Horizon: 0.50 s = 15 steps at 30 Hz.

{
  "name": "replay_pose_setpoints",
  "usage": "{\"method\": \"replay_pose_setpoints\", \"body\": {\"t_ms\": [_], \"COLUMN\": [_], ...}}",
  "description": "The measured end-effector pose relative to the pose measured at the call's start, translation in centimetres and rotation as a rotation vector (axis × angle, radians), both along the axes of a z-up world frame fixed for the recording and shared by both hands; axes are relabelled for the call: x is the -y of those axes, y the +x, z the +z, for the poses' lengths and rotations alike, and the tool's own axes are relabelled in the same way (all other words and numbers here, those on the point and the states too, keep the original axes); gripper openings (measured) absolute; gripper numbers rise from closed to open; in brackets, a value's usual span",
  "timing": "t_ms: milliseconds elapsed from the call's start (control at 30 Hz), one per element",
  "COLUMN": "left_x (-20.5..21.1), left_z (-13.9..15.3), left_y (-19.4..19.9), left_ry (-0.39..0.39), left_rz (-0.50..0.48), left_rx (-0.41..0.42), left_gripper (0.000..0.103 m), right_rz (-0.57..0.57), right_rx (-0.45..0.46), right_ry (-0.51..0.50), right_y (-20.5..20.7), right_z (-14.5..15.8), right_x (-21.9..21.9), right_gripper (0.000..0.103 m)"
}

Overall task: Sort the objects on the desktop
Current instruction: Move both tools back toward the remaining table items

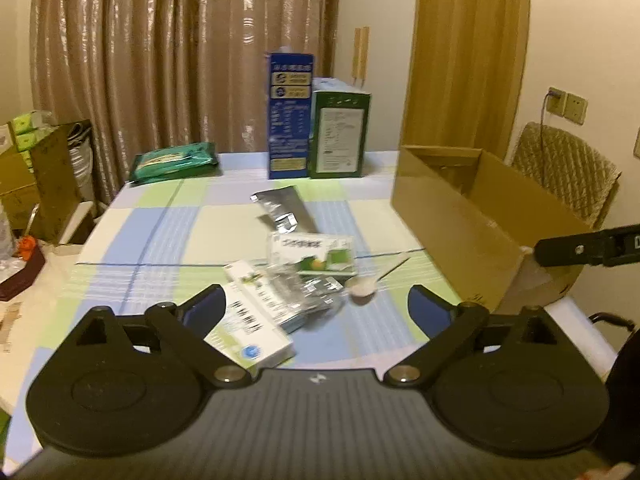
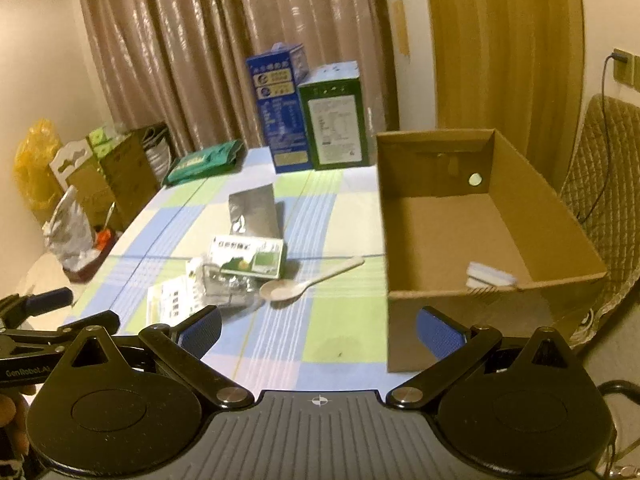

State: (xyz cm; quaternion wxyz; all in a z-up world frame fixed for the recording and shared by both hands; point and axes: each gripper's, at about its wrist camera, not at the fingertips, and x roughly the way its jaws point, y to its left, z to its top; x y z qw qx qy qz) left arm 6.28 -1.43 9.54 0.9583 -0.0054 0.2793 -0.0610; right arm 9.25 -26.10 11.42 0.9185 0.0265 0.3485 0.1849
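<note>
Left wrist view: left gripper (image 1: pixel 316 304) spread, holding nothing. White carton (image 1: pixel 258 320) lies lower centre, touching the left finger, long axis running upper left to lower right.

Right wrist view: right gripper (image 2: pixel 318 326) spread, holding nothing. Spoon (image 2: pixel 308 280) lies centre frame, just ahead, handle toward the cardboard box (image 2: pixel 440 308) at right. Carton favours the left gripper.

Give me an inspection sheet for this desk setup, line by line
Surface: checked tablecloth in blue, green and cream.
Job's things: spoon, silver pouch, green medicine box and blister packs loose mid-table; cardboard box on the right holds one small item.
Clutter: blue carton, green carton, green packet at the back.
Grippers: left gripper and right gripper open, holding nothing.
Cables: wire from wall socket.
Surroundings: curtains, padded chair.
</note>
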Motion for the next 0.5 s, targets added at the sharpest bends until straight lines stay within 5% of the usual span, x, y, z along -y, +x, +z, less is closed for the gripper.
{"method": "replay_pose_setpoints", "body": {"t_ms": [500], "left_x": [-5.2], "left_z": [-2.9], "left_y": [-0.4], "left_ry": [0.051], "left_rz": [0.049], "left_rx": [-0.05], "left_gripper": [0.1], "right_rz": [0.088], "right_rx": [-0.05], "right_ry": [-0.031], "right_y": [0.5], "right_z": [-3.6], "right_x": [-4.3], "right_gripper": [0.101]}}
